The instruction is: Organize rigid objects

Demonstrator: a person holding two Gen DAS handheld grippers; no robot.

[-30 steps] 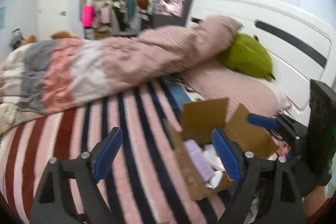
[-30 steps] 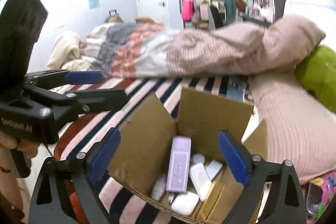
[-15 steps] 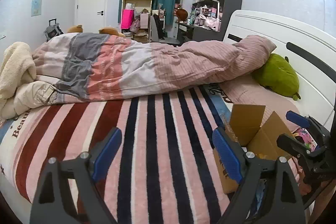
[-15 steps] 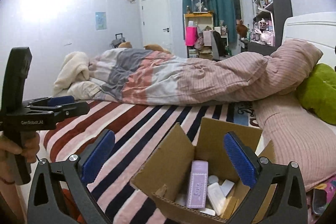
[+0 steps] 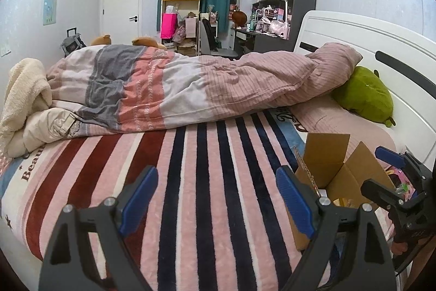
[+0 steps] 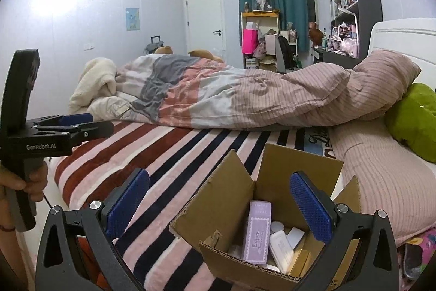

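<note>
An open cardboard box point(image 6: 245, 198) stands on the striped bed near its right edge; it also shows in the left wrist view point(image 5: 327, 163). Inside lie a lilac carton point(image 6: 257, 233), a white bar-shaped item point(image 6: 280, 250), a gold box point(image 6: 299, 262) and other small white items. My right gripper point(image 6: 218, 206) is open and empty, held just above and in front of the box. My left gripper point(image 5: 216, 201) is open and empty over the striped blanket, to the left of the box. Each gripper shows in the other's view: the right gripper point(image 5: 384, 173) and the left gripper point(image 6: 81, 123).
A striped blanket point(image 5: 190, 168) covers the bed. A rolled duvet point(image 5: 190, 84) lies across the far side. A pink pillow point(image 6: 381, 173) and a green plush point(image 5: 365, 94) sit by the white headboard point(image 5: 368, 45). Shelves and a desk stand behind.
Both grippers have drawn back and up from the box, which now looks smaller and lower in both views. Both stay open and empty.
</note>
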